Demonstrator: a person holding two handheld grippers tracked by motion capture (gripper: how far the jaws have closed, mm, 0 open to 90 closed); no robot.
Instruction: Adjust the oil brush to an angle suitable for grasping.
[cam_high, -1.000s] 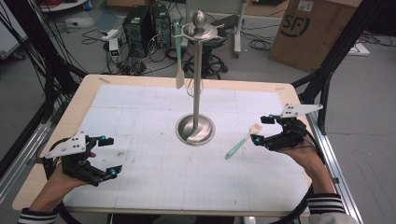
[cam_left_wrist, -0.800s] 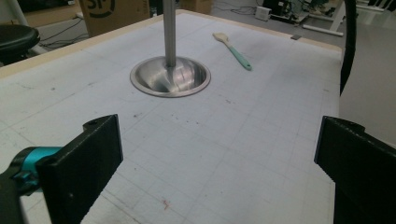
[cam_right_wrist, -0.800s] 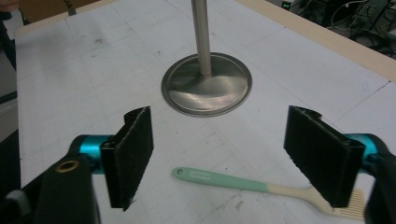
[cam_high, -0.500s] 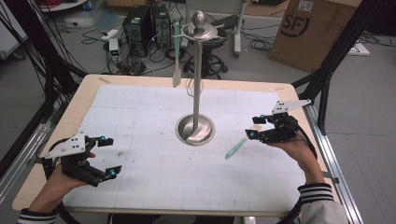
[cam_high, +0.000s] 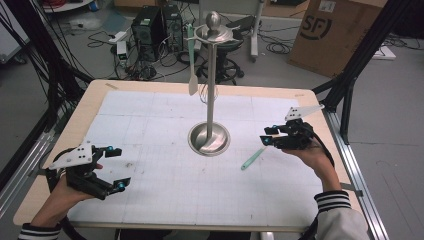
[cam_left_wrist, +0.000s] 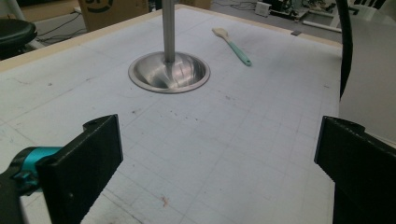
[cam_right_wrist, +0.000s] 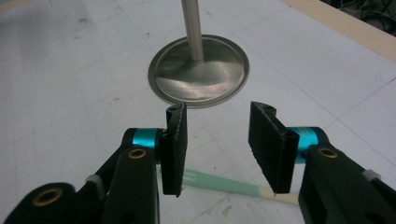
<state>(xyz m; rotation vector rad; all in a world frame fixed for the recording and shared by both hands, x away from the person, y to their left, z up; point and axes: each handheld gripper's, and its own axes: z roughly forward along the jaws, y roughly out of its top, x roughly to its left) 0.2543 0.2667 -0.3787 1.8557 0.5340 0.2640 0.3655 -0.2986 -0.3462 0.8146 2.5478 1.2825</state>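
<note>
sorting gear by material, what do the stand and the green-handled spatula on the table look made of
Stand: seems polished metal, probably steel; its dished base mirrors light and the pole is silvery.
Spatula: mint-green handle looks like matte plastic or silicone, smooth and without glare; the pale tan head looks like wood, though cream silicone is possible.

The left hand-held gripper (cam_high: 112, 167) is held low near the bench's (cam_high: 150, 210) front left corner, its jaws spread wide with nothing between them. The right hand-held gripper (cam_high: 266, 136) is held near the right edge, pointed inward, its jaws having just been closing, a gap left between them.
</note>
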